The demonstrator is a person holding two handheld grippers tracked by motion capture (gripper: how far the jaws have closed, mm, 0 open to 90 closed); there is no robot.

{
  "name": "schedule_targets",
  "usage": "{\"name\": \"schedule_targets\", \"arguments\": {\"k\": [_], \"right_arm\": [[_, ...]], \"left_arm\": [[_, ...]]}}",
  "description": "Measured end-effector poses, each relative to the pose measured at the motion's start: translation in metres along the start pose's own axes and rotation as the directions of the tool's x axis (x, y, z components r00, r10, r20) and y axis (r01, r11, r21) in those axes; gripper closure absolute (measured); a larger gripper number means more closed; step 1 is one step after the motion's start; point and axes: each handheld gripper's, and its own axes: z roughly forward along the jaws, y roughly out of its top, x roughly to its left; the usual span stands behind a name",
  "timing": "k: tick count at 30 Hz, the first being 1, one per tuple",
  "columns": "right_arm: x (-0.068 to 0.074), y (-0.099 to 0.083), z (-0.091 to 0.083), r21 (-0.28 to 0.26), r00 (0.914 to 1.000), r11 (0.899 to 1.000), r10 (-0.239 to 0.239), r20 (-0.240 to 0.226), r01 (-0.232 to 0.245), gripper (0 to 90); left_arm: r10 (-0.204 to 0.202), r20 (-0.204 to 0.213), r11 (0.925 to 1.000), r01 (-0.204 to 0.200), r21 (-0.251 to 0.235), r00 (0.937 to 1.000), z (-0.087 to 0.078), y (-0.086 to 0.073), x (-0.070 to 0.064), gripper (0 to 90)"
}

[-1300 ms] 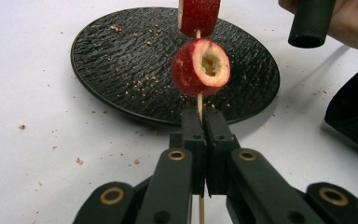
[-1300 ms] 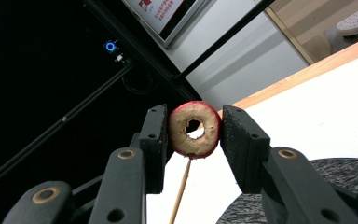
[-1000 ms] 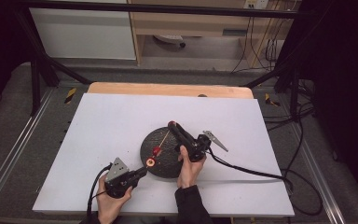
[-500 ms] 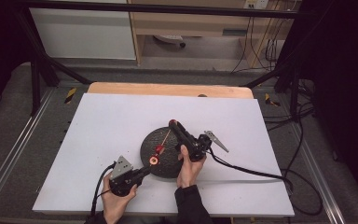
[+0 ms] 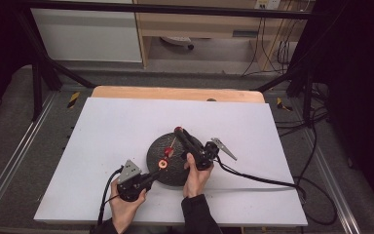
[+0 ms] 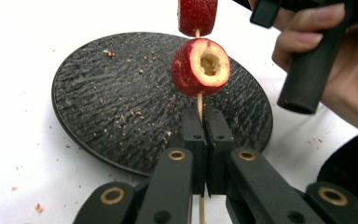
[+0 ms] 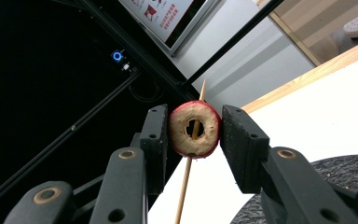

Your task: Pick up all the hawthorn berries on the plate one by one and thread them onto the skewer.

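A thin wooden skewer (image 6: 199, 100) carries two cored red fruit pieces, the nearer one (image 6: 200, 67) just past my left gripper (image 6: 199, 114), which is shut on the stick. In the high view the left gripper (image 5: 155, 171) sits at the near edge of a round black plate (image 5: 153, 146), and the skewer (image 5: 173, 144) slants up over it. My right gripper (image 7: 195, 126) is shut on a third cored fruit ring (image 7: 186, 140); the skewer tip (image 7: 202, 88) pokes through its hole. This gripper (image 5: 179, 130) reaches over the plate's far side.
The plate (image 6: 121, 107) lies on a white table sheet (image 5: 102, 126) and is strewn with crumbs. The person's right hand (image 6: 335, 88) holds its gripper handle close by. A cable (image 5: 258, 179) trails to the right. A wooden table edge (image 5: 175, 93) runs along the back.
The left gripper has edged a little right and forward with the skewer, toward the right gripper. The right gripper has stayed where it was.
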Motion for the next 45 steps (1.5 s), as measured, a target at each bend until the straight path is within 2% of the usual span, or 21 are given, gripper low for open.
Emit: {"name": "schedule_targets", "arguments": {"k": [14,24,30,33,37,39,41,45], "right_arm": [[-0.001,-0.006,-0.003,0.046,0.9998,0.999,-0.019,-0.005,0.019,62.7],[-0.001,-0.006,-0.003,0.085,0.9991,0.995,-0.043,-0.001,0.043,61.6],[0.001,0.005,-0.003,0.159,0.9937,0.981,-0.112,0.008,0.109,48.9],[0.002,0.010,-0.006,0.204,0.9880,0.968,-0.154,0.015,0.148,39.7],[0.003,0.017,-0.008,0.281,0.9754,0.937,-0.220,0.015,0.207,26.9],[0.002,0.020,-0.009,0.321,0.9671,0.917,-0.254,0.011,0.237,22.5],[0.002,0.023,-0.011,0.365,0.9624,0.897,-0.272,0.007,0.250,17.4],[-0.004,0.029,-0.018,0.451,0.9482,0.846,-0.318,-0.002,0.284,11.2]], "left_arm": [[0.000,0.014,1.0000,0.000,0.004,0.9999,0.007,0.010,0.007,88.4],[0.006,0.024,0.9999,-0.007,0.011,0.9997,0.007,0.009,0.010,88.4],[0.009,0.030,0.9998,-0.009,0.019,0.9995,0.003,0.006,0.016,88.4],[0.009,0.025,0.9996,-0.010,0.027,0.9996,0.001,0.005,0.019,88.4],[0.007,0.026,0.9993,-0.008,0.038,0.9996,-0.002,0.003,0.024,88.4],[0.013,0.025,0.9991,-0.014,0.040,0.9996,-0.004,0.002,0.027,88.4],[0.010,0.026,0.9990,-0.011,0.044,0.9996,-0.007,0.002,0.029,88.4],[0.017,0.032,0.9982,-0.019,0.057,0.9993,-0.011,0.002,0.034,88.4]]}}
